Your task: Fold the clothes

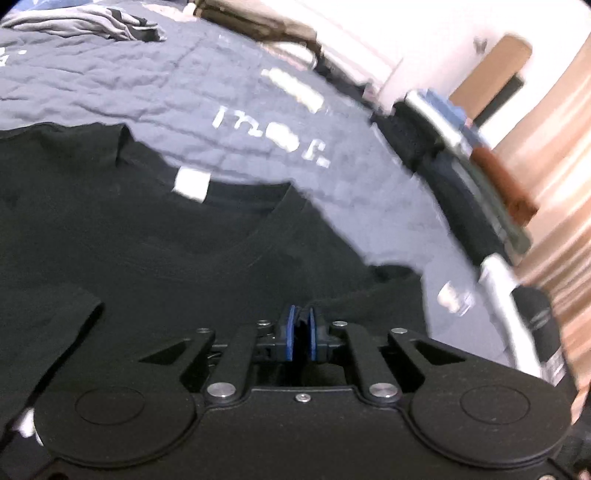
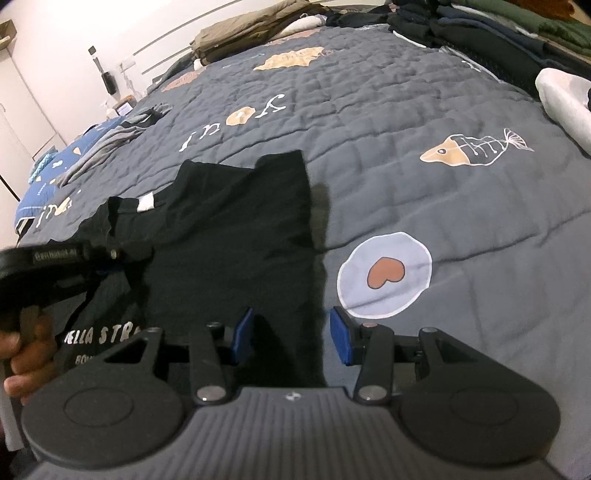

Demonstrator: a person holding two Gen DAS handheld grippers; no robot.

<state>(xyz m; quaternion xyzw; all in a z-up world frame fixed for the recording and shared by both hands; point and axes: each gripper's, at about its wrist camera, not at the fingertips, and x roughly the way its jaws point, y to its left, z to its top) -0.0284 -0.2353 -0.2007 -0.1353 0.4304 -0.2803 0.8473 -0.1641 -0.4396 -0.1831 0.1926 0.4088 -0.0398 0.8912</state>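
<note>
Black T-shirt (image 2: 236, 236) lies on a gray quilt (image 2: 406, 110) w/ fish pics (on a bed). Left gripper (image 1: 302, 338) pinches shirt cloth tight. Right gripper (image 2: 291, 334) is wide apart, over shirt edge. Clothes piles (image 2: 480, 22) far back, white wall (image 2: 55, 44).

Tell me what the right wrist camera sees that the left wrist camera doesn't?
Only the right wrist view shows the fish drawing, the heart circle, white lettering on the shirt, the open right claw and the hand holding the other tool. Only the left wrist view shows the left claw shut on shirt fabric, and the bed's far edge. Both show the black T-shirt with its white tag on the grey quilt.
</note>
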